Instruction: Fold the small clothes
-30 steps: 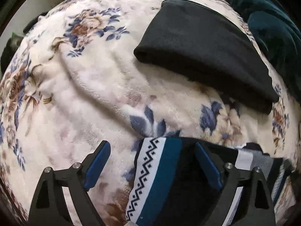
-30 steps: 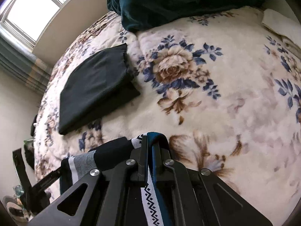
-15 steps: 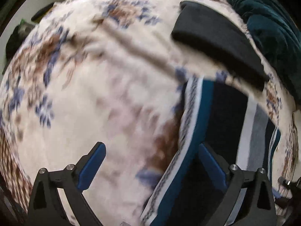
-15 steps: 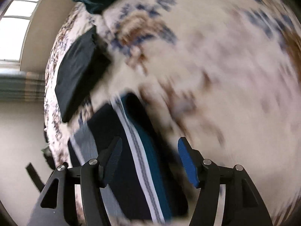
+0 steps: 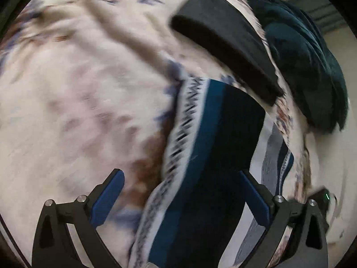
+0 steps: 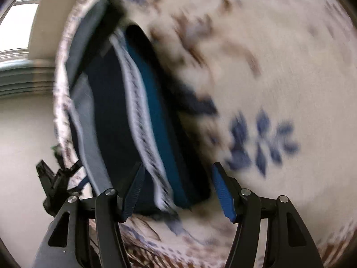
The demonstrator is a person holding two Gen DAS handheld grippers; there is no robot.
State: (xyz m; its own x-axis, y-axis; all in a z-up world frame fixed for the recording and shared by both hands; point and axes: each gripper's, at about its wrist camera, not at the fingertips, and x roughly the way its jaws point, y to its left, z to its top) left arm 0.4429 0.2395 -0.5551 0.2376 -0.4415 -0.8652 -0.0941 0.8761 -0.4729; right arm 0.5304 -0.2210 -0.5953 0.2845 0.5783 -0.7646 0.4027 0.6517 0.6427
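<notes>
A folded striped garment (image 5: 207,160), navy, teal, white zigzag and grey, lies flat on the floral blanket (image 5: 78,93). It also shows in the right wrist view (image 6: 133,116). My left gripper (image 5: 181,197) is open and empty, with its jaws wide apart just above the garment's near end. My right gripper (image 6: 178,189) is open and empty, its jaws on either side of the garment's near edge without holding it. Both views are motion-blurred.
A folded black garment (image 5: 223,38) lies beyond the striped one. A dark teal velvet heap (image 5: 308,67) sits at the right. The other gripper (image 6: 55,185) shows at the left, past the blanket's edge, with a wall and window behind.
My right gripper let go of the striped garment and opened. Both grippers pulled back from it and swung, and the garment now lies flat and folded on the blanket.
</notes>
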